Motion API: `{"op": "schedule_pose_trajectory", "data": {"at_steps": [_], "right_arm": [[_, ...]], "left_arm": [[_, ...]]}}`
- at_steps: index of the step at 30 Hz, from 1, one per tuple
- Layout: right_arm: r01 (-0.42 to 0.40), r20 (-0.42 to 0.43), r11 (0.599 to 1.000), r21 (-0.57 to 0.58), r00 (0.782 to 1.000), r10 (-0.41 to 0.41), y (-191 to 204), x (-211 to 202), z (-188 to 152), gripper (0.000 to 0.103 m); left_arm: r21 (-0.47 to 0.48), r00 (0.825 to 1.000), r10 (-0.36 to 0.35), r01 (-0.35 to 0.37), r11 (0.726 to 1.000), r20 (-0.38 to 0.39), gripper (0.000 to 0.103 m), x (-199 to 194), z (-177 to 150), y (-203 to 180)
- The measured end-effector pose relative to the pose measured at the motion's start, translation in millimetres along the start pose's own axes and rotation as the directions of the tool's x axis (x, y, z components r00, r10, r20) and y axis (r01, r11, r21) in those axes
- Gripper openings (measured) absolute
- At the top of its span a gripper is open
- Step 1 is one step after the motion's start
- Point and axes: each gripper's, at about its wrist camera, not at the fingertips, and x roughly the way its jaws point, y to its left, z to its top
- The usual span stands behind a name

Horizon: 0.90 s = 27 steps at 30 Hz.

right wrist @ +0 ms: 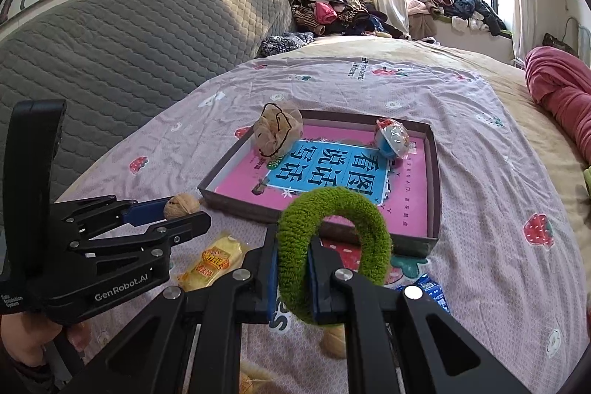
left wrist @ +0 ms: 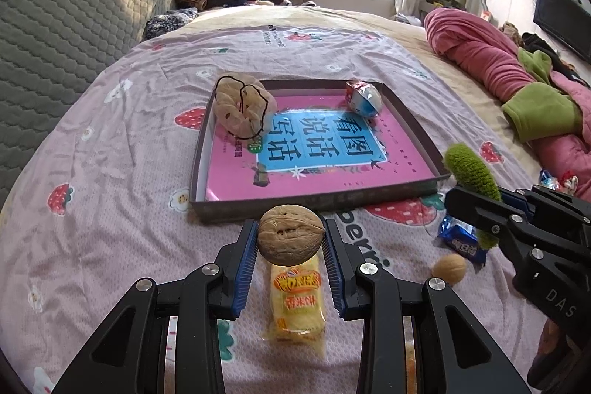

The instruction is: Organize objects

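My left gripper point(left wrist: 290, 242) is shut on a walnut point(left wrist: 290, 233) and holds it above the bedspread, just short of the near wall of a shallow box point(left wrist: 314, 202). The box holds a pink book point(left wrist: 321, 150), a beige scrunchie point(left wrist: 242, 111) and a foil-wrapped ball point(left wrist: 364, 98). My right gripper point(right wrist: 291, 277) is shut on a green fuzzy ring point(right wrist: 332, 246), held near the box's near right corner point(right wrist: 432, 239). The left gripper with its walnut point(right wrist: 181, 205) shows at the left of the right wrist view.
A yellow snack packet point(left wrist: 297, 305), a second walnut point(left wrist: 448, 268) and a blue snack packet point(left wrist: 461, 239) lie on the bedspread in front of the box. A pink and green garment point(left wrist: 517, 80) lies at the right, a grey headboard point(left wrist: 66, 24) at the left.
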Motion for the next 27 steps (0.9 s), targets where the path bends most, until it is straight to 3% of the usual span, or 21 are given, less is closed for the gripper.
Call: {"op": "schedule_pose_trajectory", "data": {"at_steps": [10, 27], "right_arm": [[0.029, 0.026, 1.0, -0.004, 0.999, -0.029, -9.3, -0.9, 21.8, 0.013], [0.025, 0.142, 1.0, -0.002, 0.99, -0.024, -23.8, 5.0, 70.2, 0.013]], "left_arm": [[0.001, 1.0, -0.001, 0.001, 1.0, 0.021, 0.036, 4.4, 21.5, 4.2], [0.039, 0.998, 0.017, -0.019, 0.999, 0.055, 0.036, 26.3, 65.6, 0.1]]}}
